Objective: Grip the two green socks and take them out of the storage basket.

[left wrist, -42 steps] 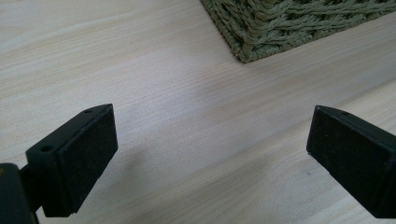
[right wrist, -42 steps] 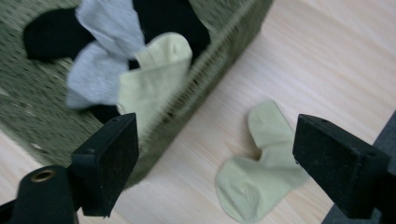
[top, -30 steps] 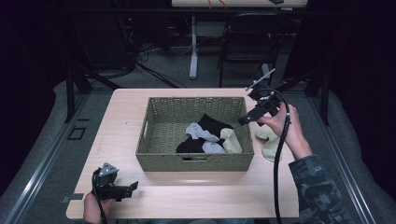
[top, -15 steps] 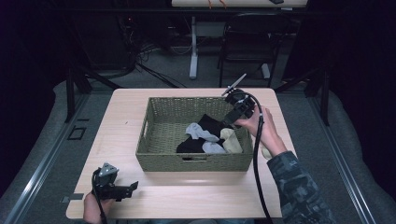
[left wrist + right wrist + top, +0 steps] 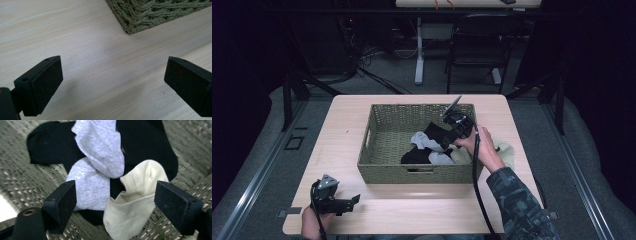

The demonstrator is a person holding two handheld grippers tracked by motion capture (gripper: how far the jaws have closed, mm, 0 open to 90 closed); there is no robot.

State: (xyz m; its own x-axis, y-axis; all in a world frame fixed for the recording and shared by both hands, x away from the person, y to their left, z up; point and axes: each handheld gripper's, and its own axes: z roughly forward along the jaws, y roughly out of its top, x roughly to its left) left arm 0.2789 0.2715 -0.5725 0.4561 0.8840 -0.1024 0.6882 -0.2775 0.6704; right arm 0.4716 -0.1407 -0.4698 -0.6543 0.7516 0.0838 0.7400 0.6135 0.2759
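A woven green basket stands mid-table with black, grey and cream socks piled in its right half. My right gripper reaches into it from the right, jaws open just above the pile. In the right gripper view, the right gripper straddles a grey sock and a cream sock, which lie on black socks; nothing is held. My left gripper rests open at the table's front left. In the left gripper view, the left gripper hovers over bare table, with the basket's corner ahead.
Another cream sock lies on the table just right of the basket, behind the person's right hand. Wooden tabletop surrounds the basket. A chair and a table leg stand on the floor beyond the far edge.
My right gripper has swung left from beside the basket's right rim and dipped down into it over the socks. The left gripper has stayed put.
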